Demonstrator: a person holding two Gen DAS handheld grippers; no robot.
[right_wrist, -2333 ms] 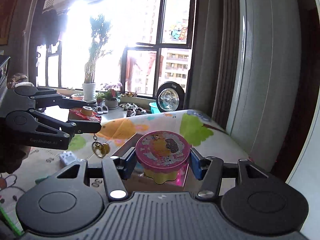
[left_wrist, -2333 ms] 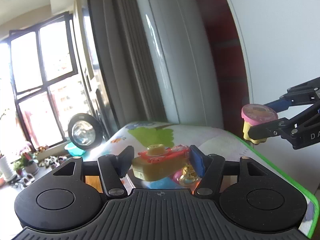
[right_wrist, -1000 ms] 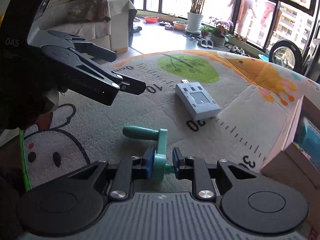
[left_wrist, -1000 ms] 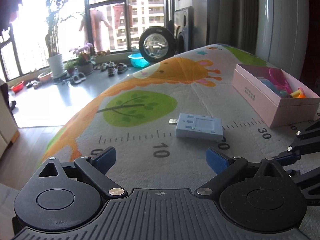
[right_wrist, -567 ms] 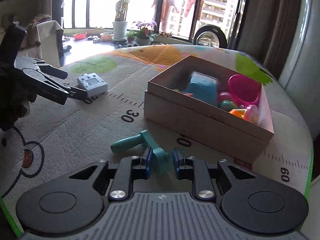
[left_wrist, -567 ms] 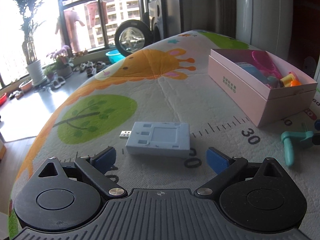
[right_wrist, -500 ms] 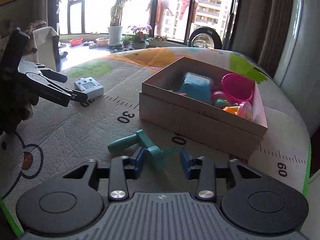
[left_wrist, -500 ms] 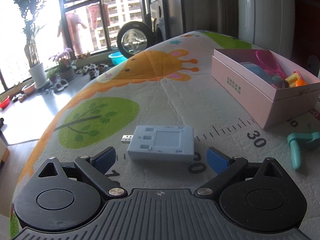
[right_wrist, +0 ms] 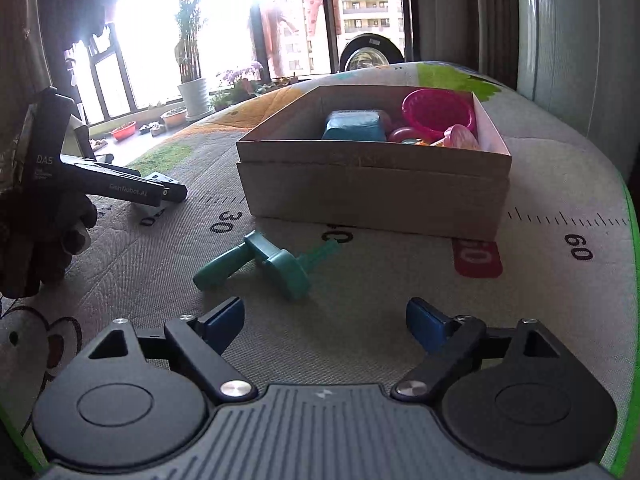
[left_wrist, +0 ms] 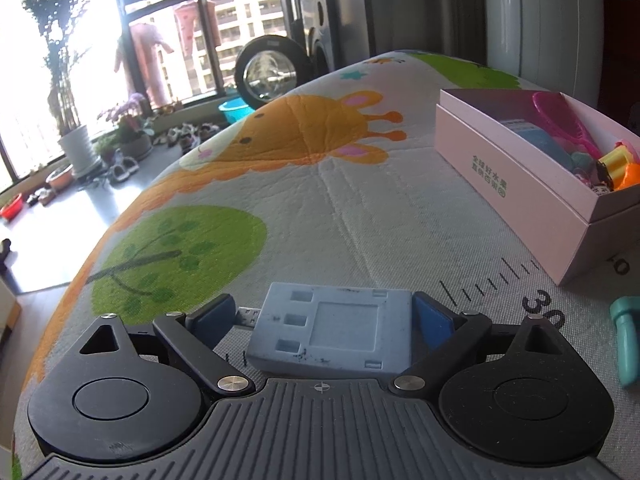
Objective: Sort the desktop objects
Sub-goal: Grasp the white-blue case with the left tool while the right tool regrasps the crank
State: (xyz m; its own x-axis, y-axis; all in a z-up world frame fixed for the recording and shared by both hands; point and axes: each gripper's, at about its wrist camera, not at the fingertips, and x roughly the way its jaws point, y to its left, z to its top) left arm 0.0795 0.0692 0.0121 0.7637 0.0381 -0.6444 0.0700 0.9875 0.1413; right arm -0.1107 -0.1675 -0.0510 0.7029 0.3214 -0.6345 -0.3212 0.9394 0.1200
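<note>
Over on the left, the left gripper [left_wrist: 322, 314] is down on the printed mat [left_wrist: 320, 208] covering the counter, its blue pads set either side of the grey-blue USB gadget [left_wrist: 334, 328]. The right pad looks to be touching the casing; the left one sits by the metal plug with a sliver of gap, so I'd call it spread and not yet clamped. The pick-up is the step in hand, and the next move calls for squeezing shut squarely on the body, not on the plug.

Further right, the teal crank-handled toy [right_wrist: 264, 262] lies loose on the mat, just in front of the right gripper [right_wrist: 325, 320], whose fingers stand wide apart and empty. Beyond it the pink box [right_wrist: 372, 188] holds sorted toys. Its contents overlap too much to name, and window glare washes out the far left.
</note>
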